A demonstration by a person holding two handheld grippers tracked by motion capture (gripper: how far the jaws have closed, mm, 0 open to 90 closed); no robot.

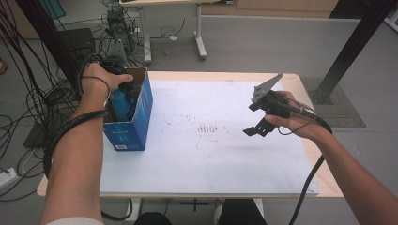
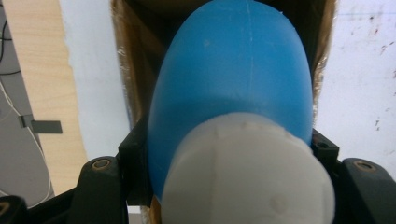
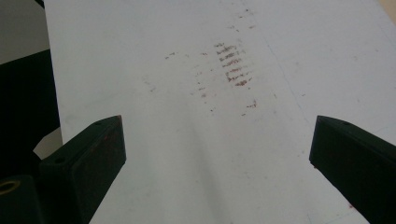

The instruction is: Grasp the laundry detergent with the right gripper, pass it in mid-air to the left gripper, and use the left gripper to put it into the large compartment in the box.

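The white-covered table (image 1: 211,159) fills mid-frame. At its left edge stands an open blue cardboard box (image 1: 136,122), flaps up to receive things. Inside it, upright, sits a blue bottle (image 2: 233,70) with a white cap (image 2: 247,172), gripped near the neck by the left tool (image 1: 123,89), probably lowering it in. The right tool (image 1: 260,123), jaws wide apart and empty, hovers centre-right.
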